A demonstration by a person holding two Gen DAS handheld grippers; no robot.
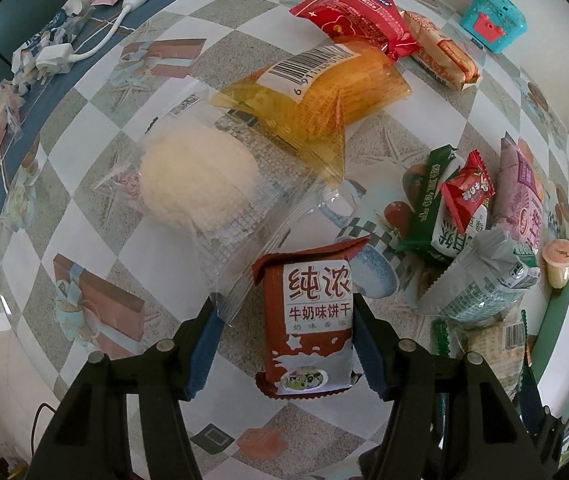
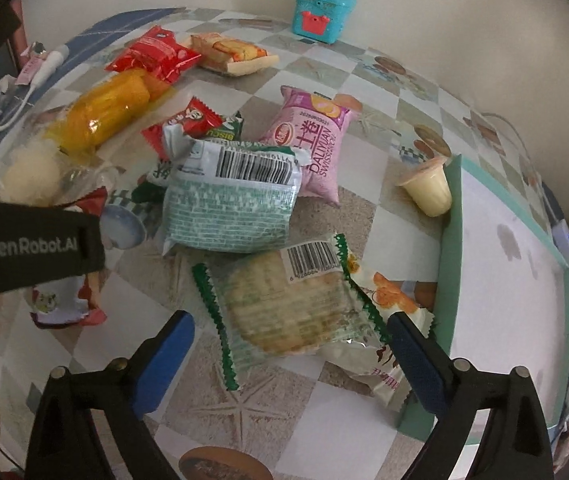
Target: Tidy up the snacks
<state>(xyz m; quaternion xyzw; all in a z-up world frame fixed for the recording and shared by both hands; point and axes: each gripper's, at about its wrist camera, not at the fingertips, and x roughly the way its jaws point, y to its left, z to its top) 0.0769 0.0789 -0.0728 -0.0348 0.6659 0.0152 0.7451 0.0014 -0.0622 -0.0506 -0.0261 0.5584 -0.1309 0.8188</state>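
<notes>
One table [image 1: 96, 216] fills both views, covered with a checkered cloth of grey and white squares, and a pale wall [image 2: 424, 12] rises behind it at twelve o'clock. In the right wrist view we see a shallow green-walled tray [image 2: 450, 240] at three o'clock, with a small pudding cup [image 2: 426, 188] leaning against its wall.

In the left wrist view, our left gripper [image 1: 284, 344] stands wide, its blue pads either side of a brown biscuit packet [image 1: 310, 318]. The right pad touches the packet's edge and the left pad stands apart. The packet lies flat, its long axis running from six to twelve o'clock.

At eleven o'clock from it lies a clear bag with a pale round cake [image 1: 198, 178], and beyond that an orange packet [image 1: 324, 84].

Our right gripper [image 2: 288, 364] is also wide, straddling a green-edged round cracker packet [image 2: 284, 308]. A teal-patterned packet [image 2: 228, 208] lies just beyond at twelve o'clock, overlapping a pink packet [image 2: 316, 140]. A turquoise box [image 2: 322, 10] stands by the wall.
</notes>
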